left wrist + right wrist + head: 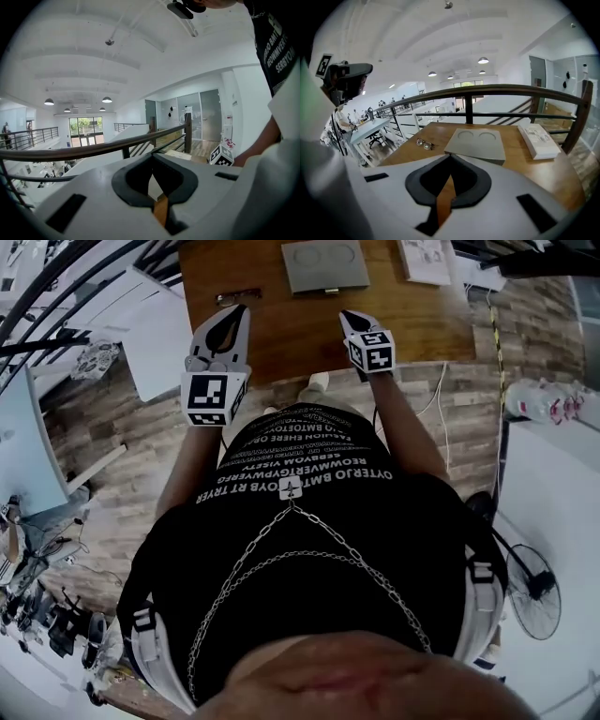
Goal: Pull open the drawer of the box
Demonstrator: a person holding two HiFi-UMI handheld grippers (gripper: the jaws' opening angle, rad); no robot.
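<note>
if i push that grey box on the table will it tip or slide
Tipping seems unlikely: the grey box lies low and wide on the table. It would probably slide, since the wood looks smooth. Its crisp, straight edges suggest it is stiff.

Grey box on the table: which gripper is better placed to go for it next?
Likely right. The right gripper points at the grey box, jaws shut and empty; the left gripper, also shut, faces the railing instead.
</note>
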